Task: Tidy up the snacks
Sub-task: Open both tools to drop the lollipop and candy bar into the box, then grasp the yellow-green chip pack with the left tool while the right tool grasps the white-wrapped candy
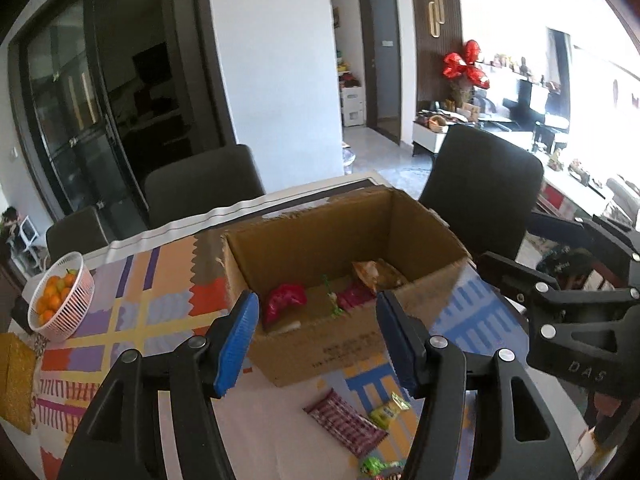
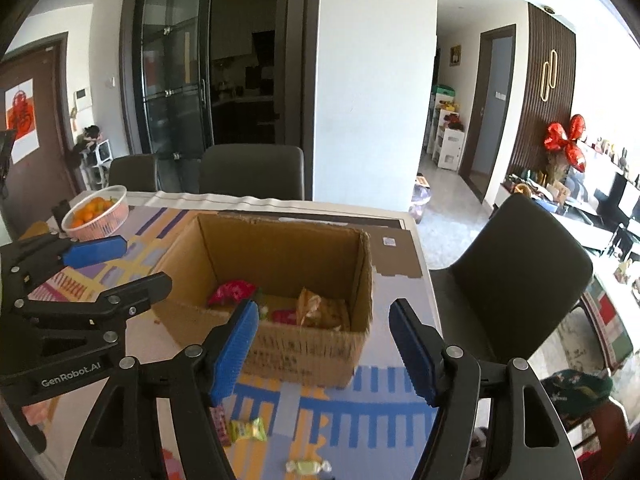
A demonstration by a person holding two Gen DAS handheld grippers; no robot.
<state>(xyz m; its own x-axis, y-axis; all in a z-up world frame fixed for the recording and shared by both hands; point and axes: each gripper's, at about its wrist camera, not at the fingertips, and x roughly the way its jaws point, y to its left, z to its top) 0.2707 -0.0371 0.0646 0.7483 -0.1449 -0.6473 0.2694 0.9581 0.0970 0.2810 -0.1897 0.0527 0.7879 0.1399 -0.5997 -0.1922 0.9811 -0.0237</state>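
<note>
Left gripper (image 1: pixel 316 344): jaws apart, nothing between the pads.
Right gripper (image 2: pixel 324 350): jaws apart, empty; lower body cut off by frame edge.
Loose snacks: striped red packet (image 1: pixel 346 426) and yellow-green packet (image 1: pixel 388 412) on the tablecloth (image 1: pixel 132 320), before the box; a green wrapper at the bottom edge is partly hidden.
Cardboard box (image 1: pixel 320 350): open; holds red packet (image 1: pixel 286 300) and orange bag (image 1: pixel 378 274), labels unreadable.
Basket of oranges (image 1: pixel 60 298): far left, well apart.

Brown box (image 1: pixel 332 344), red-checked snack packet (image 1: pixel 346 424)
</note>
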